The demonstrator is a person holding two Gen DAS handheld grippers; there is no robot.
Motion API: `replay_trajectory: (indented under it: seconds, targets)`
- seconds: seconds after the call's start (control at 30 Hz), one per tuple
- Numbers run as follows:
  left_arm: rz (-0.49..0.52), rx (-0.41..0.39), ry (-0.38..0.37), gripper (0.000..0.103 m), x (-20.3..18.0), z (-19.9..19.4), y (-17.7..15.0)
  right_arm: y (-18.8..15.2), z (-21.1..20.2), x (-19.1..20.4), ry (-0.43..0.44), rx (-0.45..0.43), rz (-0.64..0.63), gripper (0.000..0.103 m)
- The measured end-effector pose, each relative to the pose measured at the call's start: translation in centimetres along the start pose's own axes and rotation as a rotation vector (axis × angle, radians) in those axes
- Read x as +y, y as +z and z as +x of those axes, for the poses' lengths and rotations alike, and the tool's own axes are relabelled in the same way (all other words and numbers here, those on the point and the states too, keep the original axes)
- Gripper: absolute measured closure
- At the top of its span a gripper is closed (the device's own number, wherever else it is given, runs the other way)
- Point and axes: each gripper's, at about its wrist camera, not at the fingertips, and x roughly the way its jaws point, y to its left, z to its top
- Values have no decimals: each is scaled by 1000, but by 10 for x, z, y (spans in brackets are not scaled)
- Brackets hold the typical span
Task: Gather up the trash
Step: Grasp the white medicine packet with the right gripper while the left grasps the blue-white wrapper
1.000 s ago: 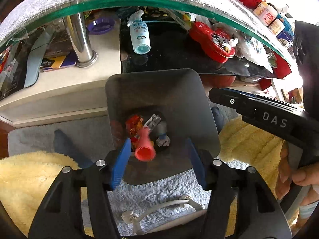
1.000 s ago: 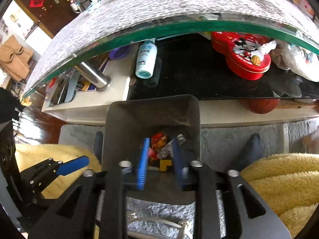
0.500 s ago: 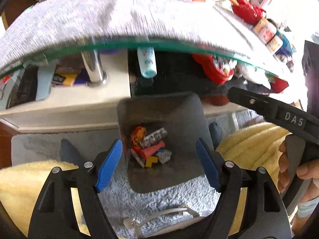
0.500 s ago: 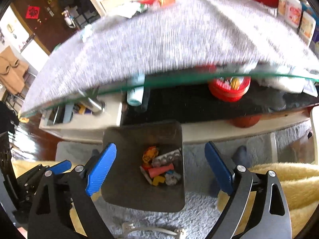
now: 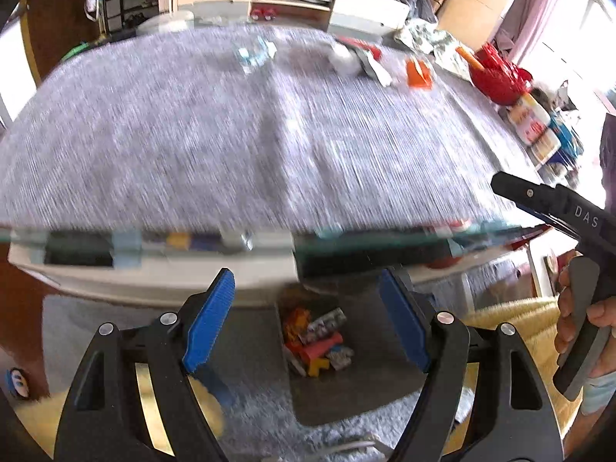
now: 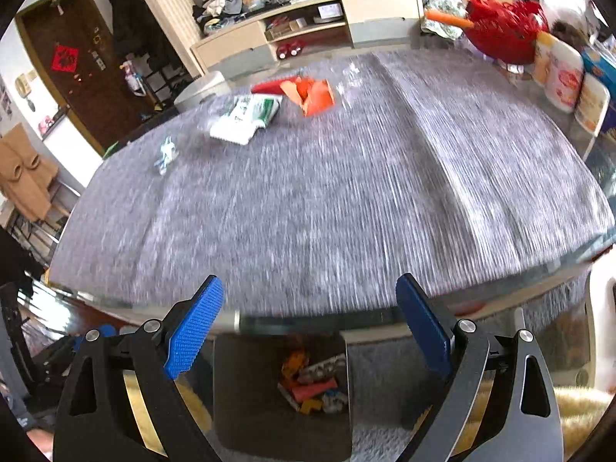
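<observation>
Below the glass table edge, on the grey rug, we list one dark bin (image 6: 246, 396), its floor holding assorted scraps (image 6: 312, 385): an orange wrapper, a printed strip, a red tube and a yellow piece, all lying together. We hold the right gripper (image 6: 310, 327) level, above the bin and facing across the table, its blue pads (image 6: 194, 327) spread wide with nothing between them. We hold the left gripper (image 5: 308, 317) likewise, above the bin and pointing at the table edge, its blue pads (image 5: 210, 317) wide apart and empty. From the left wrist view, our right hand (image 5: 577, 327) appears at the right margin, fingers wrapped round the grey trigger of its tool. On the grey table cloth (image 6: 327, 200), at the far side, we record the remaining litter: a white and green packet (image 6: 246, 117), an orange carton (image 6: 313, 96) just beside it, and a small pale blue wrapper (image 6: 165, 158) set apart nearer the left edge. Both views are motion-blurred. A red basket (image 6: 504, 34) stands at the far right corner, with canisters (image 6: 562, 77) near it.
</observation>
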Motion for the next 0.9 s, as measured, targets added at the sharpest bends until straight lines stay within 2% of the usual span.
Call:
replay_trajectory:
  seconds: [0.13, 0.33, 0.47, 0.63, 0.67, 0.8, 0.9]
  targets:
    - [-2, -28, 41, 30, 12, 0, 34, 29, 13, 19, 28, -16, -26, 11]
    - [-2, -47, 64, 30, 27, 14, 80, 73, 37, 45, 81, -35, -44, 11]
    - [22, -58, 77, 31, 27, 31, 112, 102, 52, 54, 77, -57, -58, 13]
    - [33, -85, 82, 31, 33, 45, 148, 133, 76, 63, 78, -60, -69, 27]
    - [30, -92, 79, 31, 35, 49, 156, 135, 80, 65, 78, -58, -74, 32]
    - [28, -98, 78, 37, 40, 66, 180, 148, 98, 69, 73, -43, -85, 45]
    - [24, -90, 74, 42, 43, 77, 189, 154, 113, 72, 68, -26, -89, 50]
